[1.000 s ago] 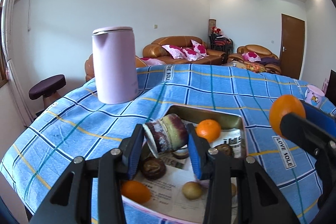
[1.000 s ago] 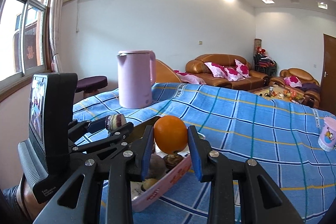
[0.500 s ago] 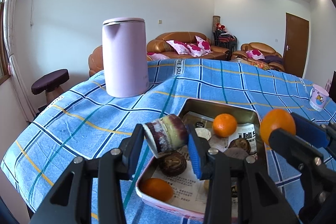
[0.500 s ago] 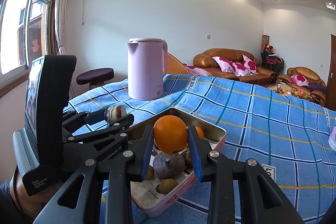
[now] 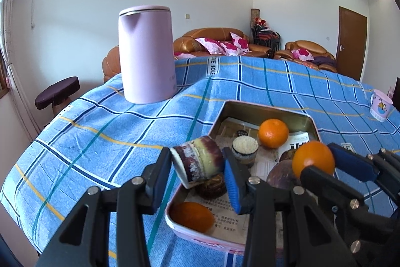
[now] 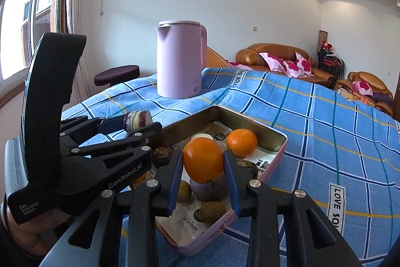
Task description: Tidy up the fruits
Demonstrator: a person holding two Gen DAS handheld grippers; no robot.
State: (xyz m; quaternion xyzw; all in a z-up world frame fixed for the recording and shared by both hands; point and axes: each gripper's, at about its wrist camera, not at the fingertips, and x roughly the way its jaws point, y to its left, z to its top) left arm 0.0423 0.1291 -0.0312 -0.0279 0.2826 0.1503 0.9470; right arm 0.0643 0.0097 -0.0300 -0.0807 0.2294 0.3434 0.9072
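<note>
My left gripper (image 5: 197,167) is shut on a short purple sugarcane piece (image 5: 198,162), held above the near left corner of the pink tin tray (image 5: 265,109). My right gripper (image 6: 203,164) is shut on an orange (image 6: 203,159) and holds it over the tray (image 6: 281,145). In the tray lie two more oranges (image 5: 273,133) (image 5: 191,216), another cane piece (image 5: 244,150), dark mangosteens (image 5: 211,188), a purple fruit (image 6: 208,190) and small brown fruits (image 6: 212,210). The right gripper with its orange shows in the left wrist view (image 5: 322,164); the left gripper shows in the right wrist view (image 6: 136,123).
A tall pink kettle (image 5: 146,54) stands on the blue checked tablecloth (image 5: 100,131) behind the tray to the left. A small printed cup (image 5: 380,108) sits at the far right. A stool (image 5: 57,94) and sofas (image 5: 217,41) stand beyond the table.
Both grippers have moved forward and lower over the tray, still holding the sugarcane piece and the orange. The kettle and tray appear closer.
</note>
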